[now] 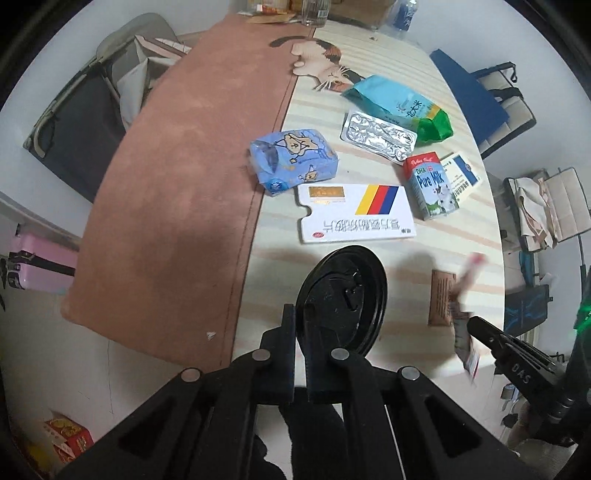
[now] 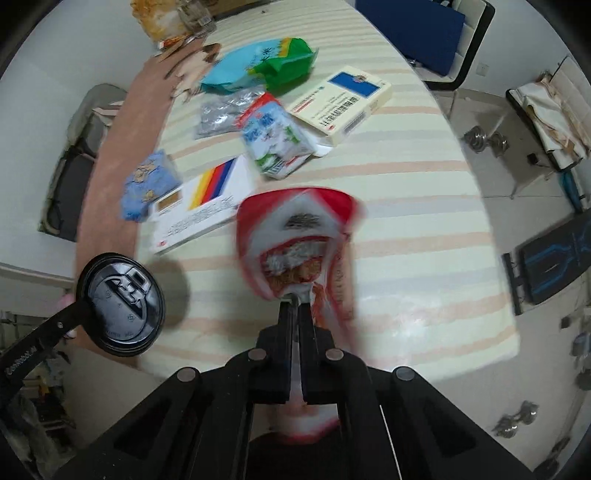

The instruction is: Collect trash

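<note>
My left gripper (image 1: 301, 314) is shut on the rim of a black plastic cup lid (image 1: 343, 299) and holds it above the striped tablecloth (image 1: 369, 266). The same lid (image 2: 122, 302) hangs at lower left in the right wrist view. My right gripper (image 2: 293, 306) is shut on a blurred red and white snack wrapper (image 2: 299, 236), lifted off the table. On the cloth lie a blue tissue pack (image 1: 291, 158), a white striped medicine box (image 1: 354, 214), a milk carton (image 1: 430, 184), a foil blister sheet (image 1: 378, 136), a teal and green bag (image 1: 399, 107) and a brown sachet (image 1: 441, 302).
A pink-brown mat (image 1: 177, 192) covers the table's left half. A glass (image 1: 314, 13) and a water bottle (image 1: 404, 14) stand at the far end. A cream and blue box (image 2: 343, 99) lies beyond the carton. Chairs (image 1: 81, 110) and a pink suitcase (image 1: 33, 262) flank the table.
</note>
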Available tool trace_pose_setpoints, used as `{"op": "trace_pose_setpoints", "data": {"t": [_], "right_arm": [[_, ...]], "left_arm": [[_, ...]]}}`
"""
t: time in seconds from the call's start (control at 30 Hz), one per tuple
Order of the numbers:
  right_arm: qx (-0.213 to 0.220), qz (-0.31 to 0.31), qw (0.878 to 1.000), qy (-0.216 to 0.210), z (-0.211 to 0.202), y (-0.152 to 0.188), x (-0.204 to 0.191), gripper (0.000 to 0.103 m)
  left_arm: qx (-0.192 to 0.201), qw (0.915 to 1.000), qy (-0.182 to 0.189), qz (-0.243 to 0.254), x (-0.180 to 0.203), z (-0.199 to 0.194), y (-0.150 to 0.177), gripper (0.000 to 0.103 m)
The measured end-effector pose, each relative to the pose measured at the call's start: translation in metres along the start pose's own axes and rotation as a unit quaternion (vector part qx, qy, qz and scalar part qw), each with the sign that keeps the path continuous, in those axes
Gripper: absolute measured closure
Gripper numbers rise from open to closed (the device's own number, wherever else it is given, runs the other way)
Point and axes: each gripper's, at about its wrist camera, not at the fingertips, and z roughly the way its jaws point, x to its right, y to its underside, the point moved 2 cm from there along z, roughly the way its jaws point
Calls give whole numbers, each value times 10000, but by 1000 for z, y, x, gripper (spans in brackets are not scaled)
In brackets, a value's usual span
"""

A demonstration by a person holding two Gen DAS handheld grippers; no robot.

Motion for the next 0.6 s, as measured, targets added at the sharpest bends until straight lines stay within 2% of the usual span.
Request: {"op": "trace_pose_setpoints", "data": {"t": [0.1, 0.23, 0.3, 0.33, 0.37, 0.43, 0.47, 0.5, 0.6], "right_arm": [[-34, -23, 9999, -131, 10, 15, -12, 103], [150, 352, 9990, -240, 6, 26, -14, 103], [305, 239, 9989, -258, -1, 32, -21, 103], [250, 79, 9994, -242, 0, 34, -26, 103], [180, -32, 9997, -145, 4, 35, -29, 98], [75, -259, 9995, 131, 11, 37, -30, 59], [20, -352, 9991, 240, 15, 37, -30, 31], [9, -544, 9976, 421, 20, 37, -31, 27], [-399, -1241, 9876, 873, 43, 35, -36, 27]], "left_arm": [[-20, 10000, -8, -9, -10, 0, 14, 102], [5, 9999, 100, -24, -28, -5, 35, 102], [26, 9998, 180, 11, -36, -8, 47, 102], [28, 9998, 199, 36, -39, -8, 51, 102], [38, 9997, 214, 53, -42, -8, 57, 101], [92, 9997, 208, 86, -46, -6, 64, 101], [119, 9997, 180, 99, -47, -5, 66, 101], [131, 9997, 159, 99, -47, -2, 68, 102], [49, 9998, 195, -48, -46, 8, 69, 101]]}}
